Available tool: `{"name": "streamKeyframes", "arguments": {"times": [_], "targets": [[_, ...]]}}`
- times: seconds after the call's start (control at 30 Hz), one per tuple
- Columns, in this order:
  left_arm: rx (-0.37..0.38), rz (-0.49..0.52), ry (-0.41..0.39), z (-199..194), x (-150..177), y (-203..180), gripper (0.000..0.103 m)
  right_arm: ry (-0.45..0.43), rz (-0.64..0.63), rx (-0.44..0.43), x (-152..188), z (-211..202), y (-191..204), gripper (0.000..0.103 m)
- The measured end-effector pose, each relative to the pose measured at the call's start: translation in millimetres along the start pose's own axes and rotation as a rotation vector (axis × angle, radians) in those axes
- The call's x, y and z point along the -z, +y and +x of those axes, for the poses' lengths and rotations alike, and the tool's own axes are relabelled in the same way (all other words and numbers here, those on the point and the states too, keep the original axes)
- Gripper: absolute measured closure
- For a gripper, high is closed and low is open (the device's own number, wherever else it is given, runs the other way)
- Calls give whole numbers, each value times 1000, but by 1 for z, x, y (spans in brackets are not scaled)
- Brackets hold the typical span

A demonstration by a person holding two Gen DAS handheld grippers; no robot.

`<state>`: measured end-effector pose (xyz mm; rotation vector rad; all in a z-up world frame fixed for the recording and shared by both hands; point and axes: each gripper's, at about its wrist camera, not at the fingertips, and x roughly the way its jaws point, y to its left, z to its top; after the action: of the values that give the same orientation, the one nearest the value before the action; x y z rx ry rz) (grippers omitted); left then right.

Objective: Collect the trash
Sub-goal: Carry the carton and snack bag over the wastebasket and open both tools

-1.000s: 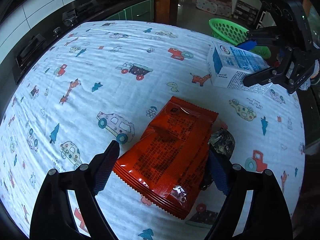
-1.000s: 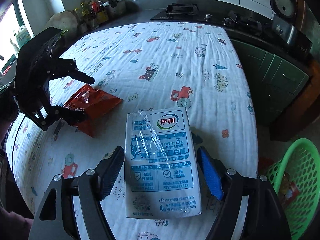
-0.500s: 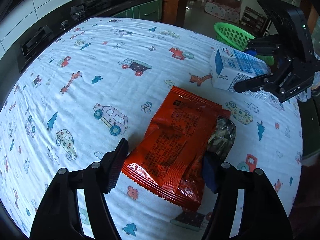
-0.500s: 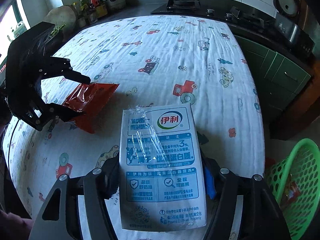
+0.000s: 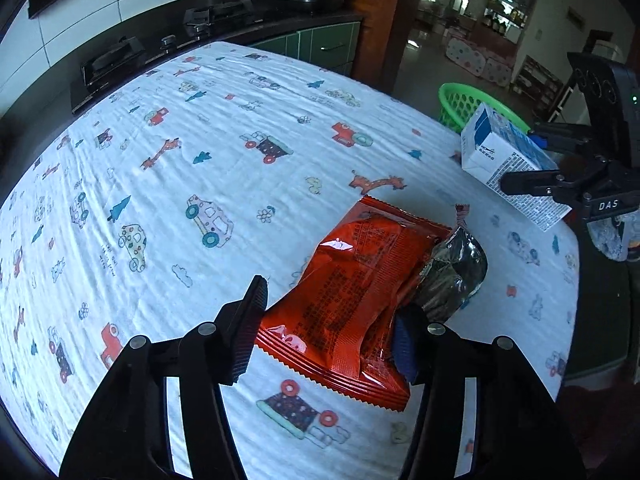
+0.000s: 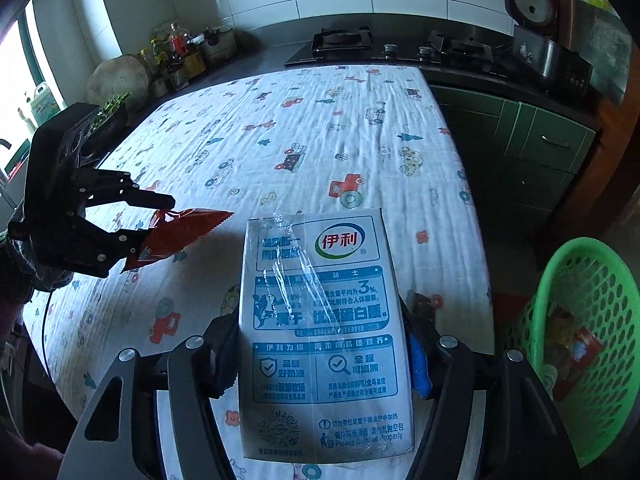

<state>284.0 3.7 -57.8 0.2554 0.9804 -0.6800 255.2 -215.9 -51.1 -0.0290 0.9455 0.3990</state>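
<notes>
Two grippers are lifting trash off the table's basket end: the left gripper [image 5: 328,330] is closing on the red snack wrapper [image 5: 360,300], the right gripper [image 6: 320,360] squeezes the milk carton [image 6: 320,332], and next both need dropping into the green basket [image 6: 592,344].

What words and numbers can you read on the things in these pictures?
"伊利": white and blue cardboard milk carton, logo near the top.
"3%": same carton, middle.
"Please Dispose Properly": same carton, bottom.
"DAS": black right tongs, on the body, in the left wrist view.
Crinkly red plastic snack wrapper: its dark print is too small to read.
</notes>
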Motion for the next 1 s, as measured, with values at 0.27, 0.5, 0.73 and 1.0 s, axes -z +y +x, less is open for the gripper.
{"name": "streamKeyframes", "arguments": {"times": [0.27, 0.5, 0.73, 1.0], "targets": [[31, 16, -66, -14, -25, -46, 47, -62, 109, 79, 22, -43, -51, 40], [87, 18, -101, -4, -59, -92, 47, -97, 226, 234, 42, -79, -132, 40], [151, 6, -103, 22, -97, -132, 47, -129, 394, 358, 63, -95, -214, 40], [180, -3, -81, 60, -137, -171, 47, -137, 510, 366, 82, -78, -263, 39]]}}
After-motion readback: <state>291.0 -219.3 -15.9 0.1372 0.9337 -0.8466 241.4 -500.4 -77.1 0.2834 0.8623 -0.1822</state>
